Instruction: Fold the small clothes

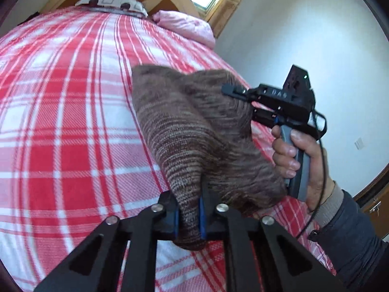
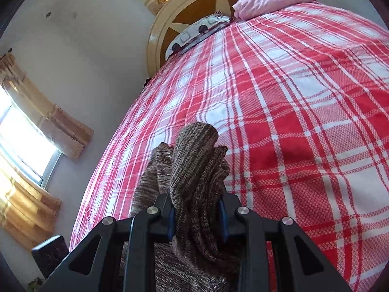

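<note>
both jaws pinch bunched folds of a ribbed brown knit garment (image 1: 194, 131): left gripper (image 1: 189, 216) at lower centre, right gripper (image 2: 197, 216) likewise, above wide red-and-white woven plaid bedspread (image 1: 63, 126).

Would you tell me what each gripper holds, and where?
Both grip the brown knit garment: left gripper on one bunched edge, right gripper on another.

On my right gripper (image 1: 237, 92), seen from my left wrist, pale raised letters run along the black body; they look like "DAS", though blur leaves me unsure.
</note>
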A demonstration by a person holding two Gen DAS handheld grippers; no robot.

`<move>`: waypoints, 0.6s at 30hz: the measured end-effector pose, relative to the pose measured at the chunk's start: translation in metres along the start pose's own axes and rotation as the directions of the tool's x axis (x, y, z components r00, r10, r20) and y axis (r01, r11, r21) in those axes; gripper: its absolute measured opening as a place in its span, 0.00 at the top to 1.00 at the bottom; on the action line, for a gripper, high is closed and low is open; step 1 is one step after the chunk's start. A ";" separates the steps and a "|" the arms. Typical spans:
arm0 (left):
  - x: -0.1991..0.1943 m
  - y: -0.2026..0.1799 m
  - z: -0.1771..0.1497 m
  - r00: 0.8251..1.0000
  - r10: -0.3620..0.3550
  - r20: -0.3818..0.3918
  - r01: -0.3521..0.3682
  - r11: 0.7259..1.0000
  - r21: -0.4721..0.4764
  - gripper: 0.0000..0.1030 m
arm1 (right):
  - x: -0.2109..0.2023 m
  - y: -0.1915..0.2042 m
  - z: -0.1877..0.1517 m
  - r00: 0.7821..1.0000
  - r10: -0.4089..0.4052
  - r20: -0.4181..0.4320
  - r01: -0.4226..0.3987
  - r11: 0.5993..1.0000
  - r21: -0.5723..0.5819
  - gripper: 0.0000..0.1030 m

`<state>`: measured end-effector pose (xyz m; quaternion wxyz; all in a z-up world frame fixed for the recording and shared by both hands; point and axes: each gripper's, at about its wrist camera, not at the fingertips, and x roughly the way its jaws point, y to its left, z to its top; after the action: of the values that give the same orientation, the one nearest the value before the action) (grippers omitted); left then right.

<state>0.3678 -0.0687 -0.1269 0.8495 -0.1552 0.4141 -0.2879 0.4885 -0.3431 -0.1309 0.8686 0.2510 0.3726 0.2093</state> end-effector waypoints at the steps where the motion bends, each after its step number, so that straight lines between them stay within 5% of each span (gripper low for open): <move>1: -0.010 0.000 0.002 1.000 0.007 0.017 -0.008 1.000 0.009 0.89 | -0.001 0.004 0.001 1.000 0.007 -0.001 -0.007 1.000 -0.003 0.73; 10: -0.111 0.019 -0.019 0.989 0.096 0.116 -0.100 0.994 0.035 0.89 | 0.023 0.073 -0.014 0.990 0.135 -0.040 -0.136 0.991 -0.009 0.74; 18: -0.191 0.051 -0.052 0.960 0.201 0.196 -0.202 0.979 -0.017 0.89 | 0.078 0.179 -0.051 0.954 0.266 -0.136 -0.276 0.959 -0.061 0.74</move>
<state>0.2506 0.0878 -0.0667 0.9114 -0.1385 0.3410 -0.1839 0.4678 -0.1448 -0.0978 0.8156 0.2513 0.3801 0.3566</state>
